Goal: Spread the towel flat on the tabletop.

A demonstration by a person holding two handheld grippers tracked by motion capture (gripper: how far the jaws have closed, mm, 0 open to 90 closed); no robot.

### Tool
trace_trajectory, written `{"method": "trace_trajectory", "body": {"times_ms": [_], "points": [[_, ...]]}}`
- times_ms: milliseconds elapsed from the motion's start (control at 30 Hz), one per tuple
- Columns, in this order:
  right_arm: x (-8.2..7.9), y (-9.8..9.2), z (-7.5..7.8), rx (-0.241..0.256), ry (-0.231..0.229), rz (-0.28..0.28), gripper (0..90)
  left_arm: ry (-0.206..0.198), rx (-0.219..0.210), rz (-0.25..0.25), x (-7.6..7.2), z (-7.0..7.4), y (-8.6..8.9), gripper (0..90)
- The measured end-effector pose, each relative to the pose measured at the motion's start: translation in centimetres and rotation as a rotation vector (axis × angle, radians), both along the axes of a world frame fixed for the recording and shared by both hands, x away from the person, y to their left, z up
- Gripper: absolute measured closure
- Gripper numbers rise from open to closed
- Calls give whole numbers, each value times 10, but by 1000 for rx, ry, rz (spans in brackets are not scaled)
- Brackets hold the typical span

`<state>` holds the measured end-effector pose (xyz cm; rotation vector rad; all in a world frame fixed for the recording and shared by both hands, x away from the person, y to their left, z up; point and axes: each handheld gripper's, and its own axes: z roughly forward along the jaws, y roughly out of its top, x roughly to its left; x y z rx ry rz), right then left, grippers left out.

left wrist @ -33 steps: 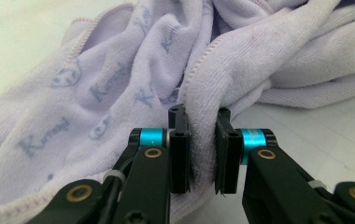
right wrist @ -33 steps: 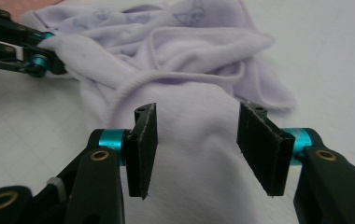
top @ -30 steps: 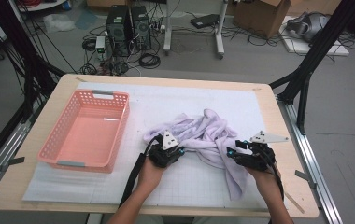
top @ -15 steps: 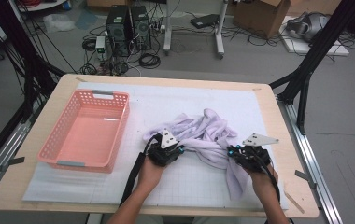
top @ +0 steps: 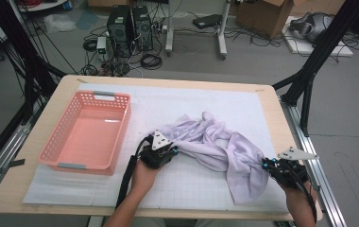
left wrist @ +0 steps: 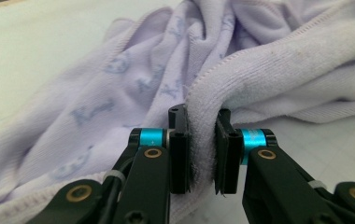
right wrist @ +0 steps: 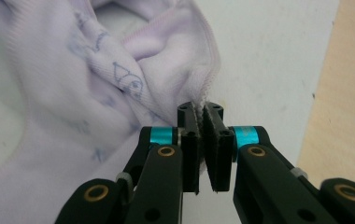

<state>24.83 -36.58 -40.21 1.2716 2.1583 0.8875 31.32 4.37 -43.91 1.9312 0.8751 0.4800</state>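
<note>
A crumpled lilac towel [top: 215, 142] with a faint blue print lies on the white mat, stretched between both hands. My left gripper [top: 168, 152] is shut on a thick fold of the towel [left wrist: 259, 65] at its left end; cloth fills the gap between the jaws [left wrist: 202, 154]. My right gripper [top: 268, 165] is shut on the hemmed edge of the towel [right wrist: 119, 74] at its right end, near the table's right side, with the hem pinched thin between the jaws [right wrist: 202, 149]. A flap of towel hangs toward the front edge.
A pink plastic basket [top: 59, 158] stands on the left half of the mat, with nothing in it. The white mat [top: 177, 99] covers most of the wooden table [top: 269, 101]. Black frame legs and cables stand beyond the far edge.
My right gripper has moved right toward the table's edge with the towel's hem, drawing the towel out wider. The left gripper has stayed in place.
</note>
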Motion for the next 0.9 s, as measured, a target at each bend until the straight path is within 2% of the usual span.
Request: {"method": "trace_trajectory", "body": {"times_ms": [100,167,200,233,267,333,367,433,533,567,600,667,800,867,900], "points": [[-6,-1,-4,-72,29,1,856,1,14,17,0,0,10,789],[-10,-5,-6,-61,66,-3,838,-1,8,28,-3,-1,16,788],[-12,-5,-5,-60,61,-11,790,7,0,31,-4,-2,18,785],[-14,-6,-3,-59,39,-30,678,18,7,21,-3,-3,18,768],[-15,-7,1,-53,11,-49,647,16,8,21,-4,-2,18,730],[-12,-6,10,-37,-65,-57,559,-6,-22,28,-5,1,17,624],[-9,-4,13,-33,-82,-56,554,-10,-43,22,-5,4,16,592],[1,4,15,-24,-101,-15,546,-19,-74,0,-5,10,9,508],[25,23,9,-1,-76,60,522,-39,-43,-54,-3,17,-5,437],[31,27,7,8,-73,75,511,-49,-38,-67,-1,19,-12,432],[41,32,3,31,-66,98,495,-49,-33,-74,1,19,-16,432],[54,39,-5,44,-59,115,484,-44,-9,-86,7,20,-26,429],[76,56,-23,45,40,163,476,21,-9,-104,18,11,-45,423],[82,60,-29,62,74,195,479,48,19,-123,20,4,-54,415],[85,63,-33,55,92,210,485,57,51,-134,19,0,-60,412]]}}
